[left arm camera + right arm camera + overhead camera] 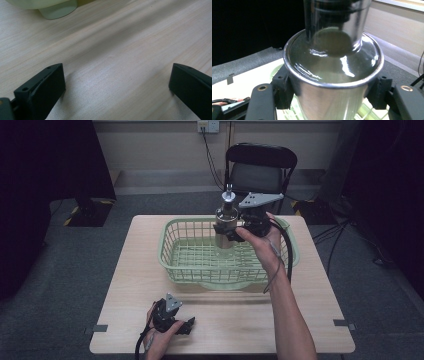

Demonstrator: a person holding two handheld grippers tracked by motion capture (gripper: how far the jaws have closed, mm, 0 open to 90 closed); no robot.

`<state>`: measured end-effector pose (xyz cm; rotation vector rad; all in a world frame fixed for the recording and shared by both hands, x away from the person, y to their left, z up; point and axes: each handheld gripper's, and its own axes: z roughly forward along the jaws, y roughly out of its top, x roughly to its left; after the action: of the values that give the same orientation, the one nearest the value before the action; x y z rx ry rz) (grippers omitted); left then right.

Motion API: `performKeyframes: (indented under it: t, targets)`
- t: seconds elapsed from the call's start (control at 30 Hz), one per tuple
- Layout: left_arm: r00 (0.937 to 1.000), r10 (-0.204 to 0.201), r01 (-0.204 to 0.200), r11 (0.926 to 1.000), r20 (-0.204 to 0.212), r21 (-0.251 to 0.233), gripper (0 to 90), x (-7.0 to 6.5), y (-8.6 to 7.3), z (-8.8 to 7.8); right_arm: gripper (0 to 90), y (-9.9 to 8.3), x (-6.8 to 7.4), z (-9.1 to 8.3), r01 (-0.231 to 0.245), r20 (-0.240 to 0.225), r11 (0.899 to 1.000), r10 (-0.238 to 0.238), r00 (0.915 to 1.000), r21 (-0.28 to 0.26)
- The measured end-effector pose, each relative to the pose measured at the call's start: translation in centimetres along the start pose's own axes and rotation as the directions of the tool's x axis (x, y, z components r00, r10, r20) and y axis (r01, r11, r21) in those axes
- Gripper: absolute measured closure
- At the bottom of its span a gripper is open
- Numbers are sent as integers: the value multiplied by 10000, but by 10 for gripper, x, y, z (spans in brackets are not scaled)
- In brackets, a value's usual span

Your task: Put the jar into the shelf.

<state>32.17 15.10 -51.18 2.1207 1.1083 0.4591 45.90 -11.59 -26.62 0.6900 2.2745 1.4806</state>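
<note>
A shiny metal shaker (226, 222) with a narrow top hangs upright over the pale green basket (170, 251). My right gripper (231, 228) is shut on its body, and the black jaws press both sides of the shaker (329, 82). Near the table's front edge, my left gripper (186, 326) rests on the wood with its jaws wide apart. Bare tabletop lies between its fingers (42, 90).
The basket stands in the middle of the light wooden table (310, 315); its foot (57, 8) appears ahead of the left gripper. A black chair (260, 167) stands behind the table. Tape marks (100, 328) sit at the front corners.
</note>
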Motion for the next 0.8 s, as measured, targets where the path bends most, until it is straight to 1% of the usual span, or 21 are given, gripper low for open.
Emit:
performKeyframes:
  t: [0.1,0.33,0.4,0.47,0.6,0.73,0.8]
  targets:
    - [10000,2,-2,10000,-1,0,3,0,0,0,348,-3,-5,9,16,-43,10000,-16,10000,86]
    - [10000,4,-4,10000,-3,1,3,0,0,0,348,-16,-13,31,-133,-105,9994,137,9999,327]
    - [10000,7,-7,10000,-3,2,3,0,0,0,348,-19,-15,37,-125,-76,9992,128,9999,381]
    - [10000,31,-31,10000,-11,5,3,0,0,0,348,-21,-16,43,-13,-3,9992,14,10000,391]
    - [10000,6,-6,10000,-3,2,3,0,0,0,348,-24,-18,49,53,47,9990,-55,10000,438]
    - [10000,27,-27,10000,-2,14,3,0,0,0,348,-28,-22,57,22,-19,9986,-21,10000,528]
    - [10000,33,-33,10000,-3,16,3,0,0,0,348,-31,-24,61,46,-66,9978,-41,10000,662]
